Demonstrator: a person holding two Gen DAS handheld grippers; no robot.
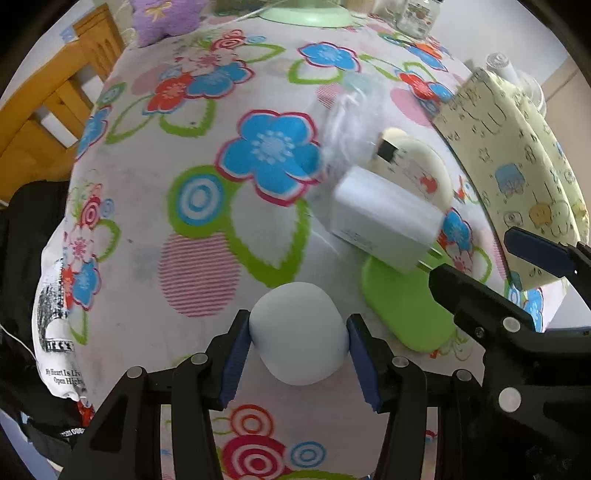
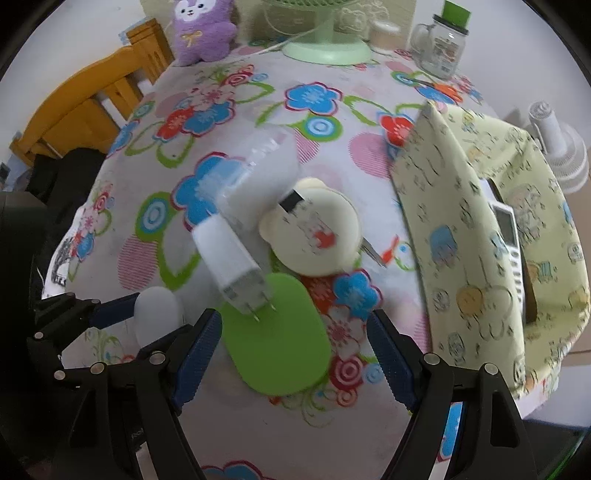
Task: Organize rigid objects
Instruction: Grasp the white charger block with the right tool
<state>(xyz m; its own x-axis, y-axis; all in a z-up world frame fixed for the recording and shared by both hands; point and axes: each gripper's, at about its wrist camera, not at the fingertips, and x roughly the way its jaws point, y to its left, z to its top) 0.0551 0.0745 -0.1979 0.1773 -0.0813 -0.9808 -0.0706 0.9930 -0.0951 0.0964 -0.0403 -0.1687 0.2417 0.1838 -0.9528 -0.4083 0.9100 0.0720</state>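
A pale grey egg-shaped object [image 1: 299,334] lies on the flowered tablecloth [image 1: 207,155] of the worktop, near its front edge, and sits between the blue pads of the left gripper [image 1: 299,336], whose jaws have drawn in until both pads touch its sides. Just to its right lies a flat lime-green oval piece [image 2: 275,334], and over the far end of that piece rests a white plug-in charger [image 2: 231,254], its two metal prongs pointing toward the camera. Beside the charger, further back, is a cream round bear-shaped case [image 2: 314,236] with a black-and-white tag on top, and behind the charger a clear plastic wrapper [image 2: 266,162], blurred. The right gripper [image 2: 293,354] hangs above the green piece with its jaws wide apart, the pads touching nothing. At the right side stands a pale yellow fabric storage bin [image 2: 461,229] printed with cartoon animals, with a white remote control [image 2: 508,229] inside it. At the far edge of the worktop are a purple plush toy [image 2: 203,29], the green base of a fan [image 2: 327,48] and a glass jar with a green lid [image 2: 441,44]. A wooden chair [image 2: 85,107] stands at the left.
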